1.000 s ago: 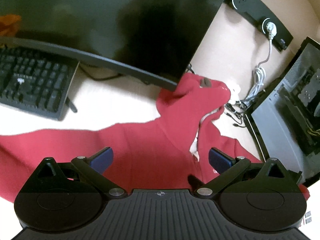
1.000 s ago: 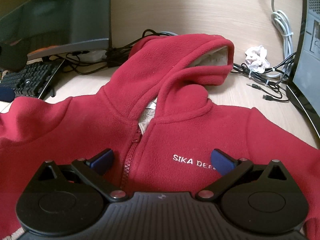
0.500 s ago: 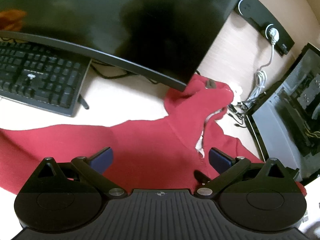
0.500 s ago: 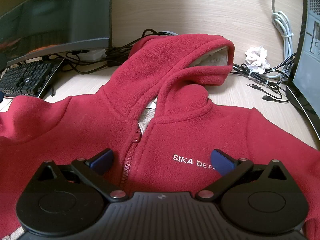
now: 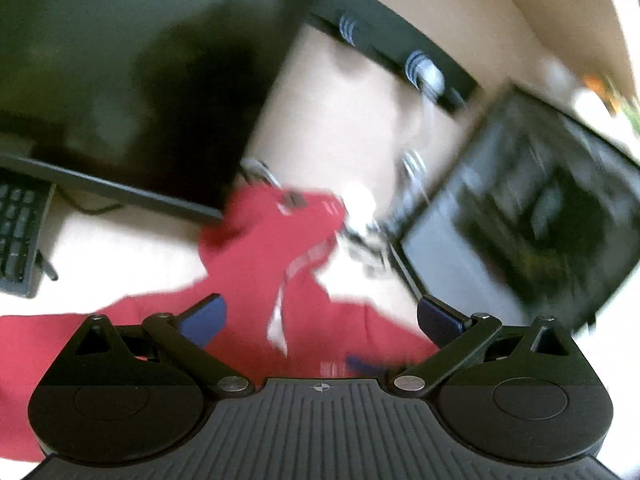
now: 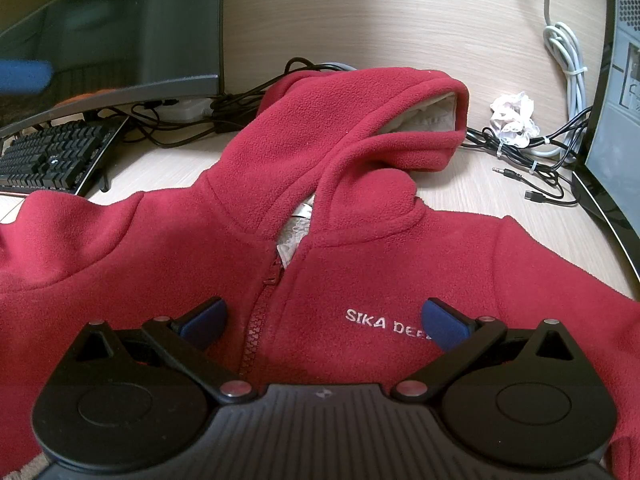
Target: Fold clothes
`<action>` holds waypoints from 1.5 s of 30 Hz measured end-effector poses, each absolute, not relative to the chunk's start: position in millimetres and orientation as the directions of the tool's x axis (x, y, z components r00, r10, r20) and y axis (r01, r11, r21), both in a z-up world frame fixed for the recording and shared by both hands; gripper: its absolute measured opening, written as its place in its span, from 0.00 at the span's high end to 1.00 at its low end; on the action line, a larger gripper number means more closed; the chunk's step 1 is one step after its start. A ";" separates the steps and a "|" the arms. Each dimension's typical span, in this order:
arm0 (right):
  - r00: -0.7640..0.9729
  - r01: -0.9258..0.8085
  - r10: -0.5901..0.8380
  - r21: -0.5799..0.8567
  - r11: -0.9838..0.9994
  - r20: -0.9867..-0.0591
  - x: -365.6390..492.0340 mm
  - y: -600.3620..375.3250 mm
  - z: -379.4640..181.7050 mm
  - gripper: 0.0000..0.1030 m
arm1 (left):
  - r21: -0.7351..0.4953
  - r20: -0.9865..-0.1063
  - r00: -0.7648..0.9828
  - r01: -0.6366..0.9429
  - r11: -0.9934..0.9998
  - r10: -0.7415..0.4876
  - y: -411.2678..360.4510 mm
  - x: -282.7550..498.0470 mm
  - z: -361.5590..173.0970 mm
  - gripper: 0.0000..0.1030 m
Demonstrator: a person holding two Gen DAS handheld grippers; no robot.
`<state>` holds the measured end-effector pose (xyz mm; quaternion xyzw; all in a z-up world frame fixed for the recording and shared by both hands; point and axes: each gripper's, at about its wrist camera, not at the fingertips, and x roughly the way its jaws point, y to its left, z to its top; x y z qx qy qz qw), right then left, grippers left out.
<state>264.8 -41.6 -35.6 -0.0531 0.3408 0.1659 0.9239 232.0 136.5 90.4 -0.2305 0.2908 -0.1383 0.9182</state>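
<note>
A red fleece hoodie (image 6: 360, 248) lies front-up on the wooden desk, zipper shut, hood (image 6: 360, 120) raised toward the back, white lettering on the chest. My right gripper (image 6: 324, 320) hovers open just above the chest, its blue pads either side of the zipper and lettering, holding nothing. The left wrist view is motion-blurred: the hoodie (image 5: 280, 248) stretches across the desk, and my left gripper (image 5: 320, 316) stands open above its left side, empty. A blue shape at the right wrist view's left edge may be the left gripper's pad (image 6: 24, 76).
A dark monitor (image 6: 120, 32) and black keyboard (image 6: 52, 156) stand at the back left. Black cables (image 6: 180, 120) run behind the hood. A crumpled white tissue (image 6: 514, 118), white cord and plugs lie at the back right, beside a PC case (image 6: 616, 100). A black power strip (image 5: 400, 60) lines the wall.
My left gripper has swung quickly, blurring its view and shifting the scene; the keyboard has slid toward the left edge. My right gripper has held still over the chest.
</note>
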 end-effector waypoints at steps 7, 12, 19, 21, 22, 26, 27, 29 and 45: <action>0.713 -0.342 0.270 0.015 0.940 -0.647 264.7 -41.2 -35.4 0.00 | -0.542 -0.329 0.880 0.121 0.832 -0.343 138.7 244.2 125.4 0.00; 0.713 -0.343 0.271 0.015 0.939 -0.647 264.4 -41.2 -35.4 0.00 | -0.538 -0.327 0.894 0.090 0.838 -0.307 146.7 253.1 143.2 0.00; 0.712 -0.345 0.272 0.015 0.939 -0.647 264.6 -41.4 -35.4 0.00 | -0.546 -0.299 0.935 -0.001 0.838 -0.193 166.8 257.6 145.9 0.00; 0.712 -0.346 0.273 0.015 0.938 -0.647 264.8 -41.8 -35.4 0.00 | -0.567 -0.311 0.931 -0.019 0.823 -0.193 164.6 259.6 140.9 0.00; 0.712 -0.346 0.273 0.015 0.938 -0.648 264.8 -41.7 -35.4 0.00 | -0.574 -0.316 0.929 -0.024 0.818 -0.194 163.2 260.1 138.6 0.00; 0.711 -0.347 0.273 0.015 0.938 -0.647 264.9 -41.9 -35.5 0.00 | -0.533 -0.318 0.924 0.013 0.846 -0.214 158.4 251.8 135.9 0.00; 0.711 -0.347 0.273 0.015 0.938 -0.647 265.0 -41.8 -35.5 0.00 | -0.535 -0.316 0.926 0.007 0.845 -0.208 163.4 249.2 136.9 0.00; 0.711 -0.347 0.274 0.015 0.938 -0.647 264.9 -41.9 -35.5 0.00 | -0.539 -0.313 0.929 -0.003 0.842 -0.197 173.3 244.1 139.0 0.00; 0.712 -0.347 0.274 0.016 0.938 -0.647 264.7 -41.9 -35.7 0.00 | -0.492 -0.349 0.880 0.120 0.862 -0.322 187.5 207.3 131.1 0.00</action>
